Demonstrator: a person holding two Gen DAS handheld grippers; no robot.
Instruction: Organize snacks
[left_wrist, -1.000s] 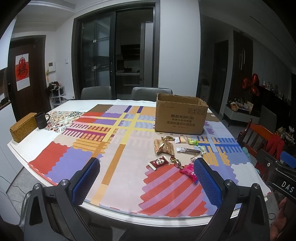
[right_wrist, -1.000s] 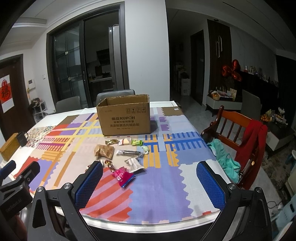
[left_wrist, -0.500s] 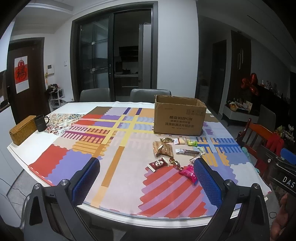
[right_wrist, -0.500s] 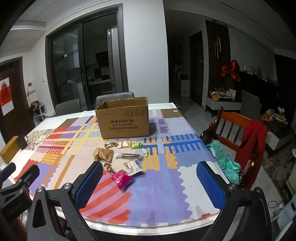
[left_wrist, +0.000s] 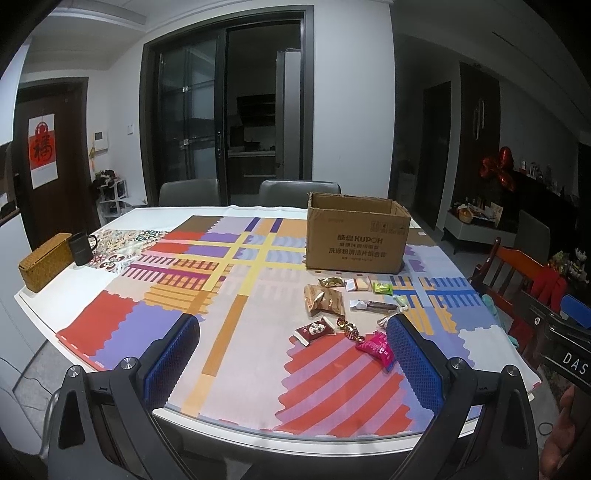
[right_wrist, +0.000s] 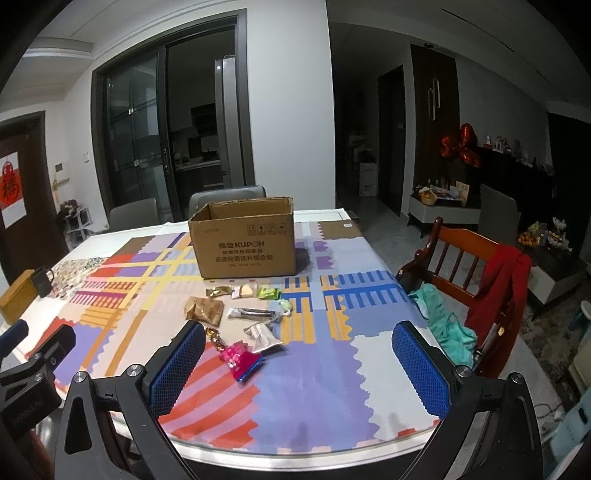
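Tabletop snacks (right_wrist: 242, 356) lie just ahead of the spread right claw (right_wrist: 299, 363).

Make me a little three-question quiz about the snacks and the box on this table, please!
1. True or false: the open brown cardboard box stands on the table behind the loose snacks.
2. Which snack lies nearest the table's front edge? A) bright pink wrapped packet B) small green wrapped packet C) long dark wrapped bar
3. Fill in: the left gripper and the right gripper are both ____ and hold nothing.

Key: 1 true; 2 A; 3 open.
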